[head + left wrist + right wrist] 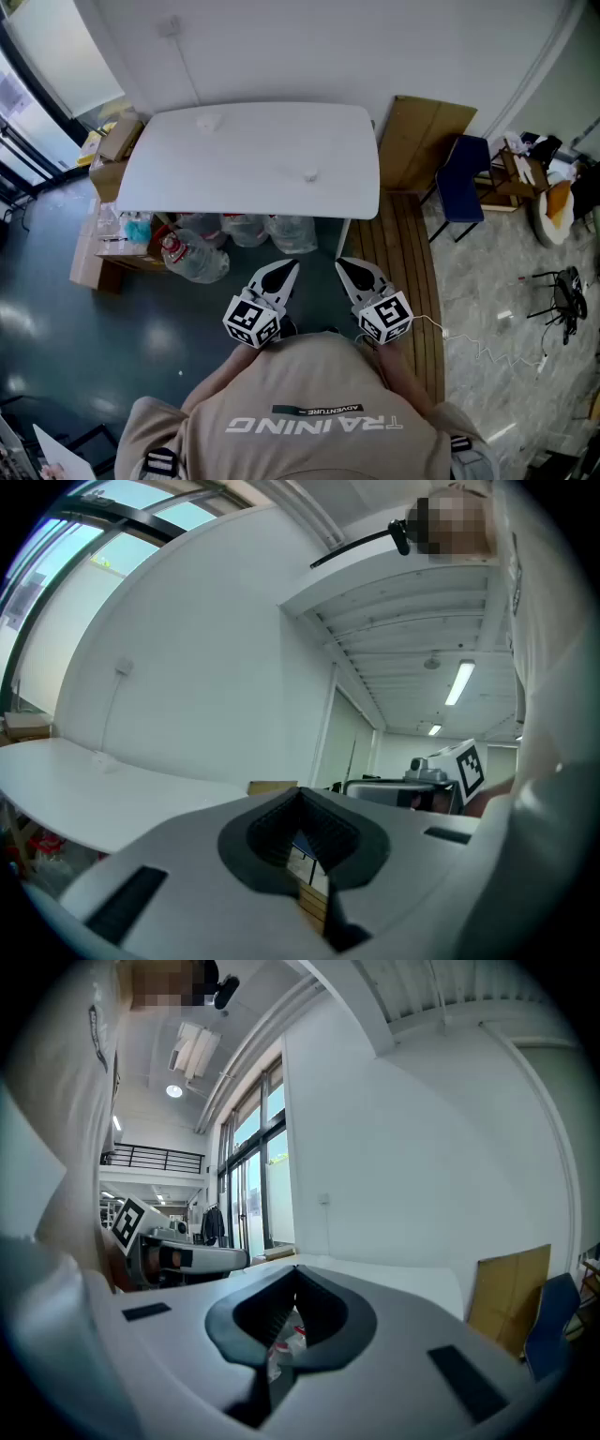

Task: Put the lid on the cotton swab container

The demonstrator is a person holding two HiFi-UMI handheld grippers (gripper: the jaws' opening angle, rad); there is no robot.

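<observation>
Standing back from the white table (253, 155), the person holds both grippers close against a beige shirt (309, 412), well apart from the tabletop. The left gripper (278, 275) points forward toward the table's near edge, and in its own view (302, 797) the dark padded jaws are pressed together at the tips with nothing between them. The right gripper (360, 274) sits just beside it at the same height. Its own view (295, 1277) shows the jaws likewise clenched tip to tip and empty. Each gripper's marker cube shows in the other's view.

Two small things rest on the table: a far pale object (208, 120) near the back left, and a near pale object (310, 174) toward the front right, well apart from each other. Both are too small to tell which is the cotton swab container and which the lid.

Under the table lie several clear plastic bottles (202, 258). Cardboard boxes (112, 150) stand at the table's left end. A cardboard sheet (427, 141) leans against the wall on the right, with a blue chair (464, 183) just beside it. A strip of wooden flooring (403, 272) runs beside the table's right end.
</observation>
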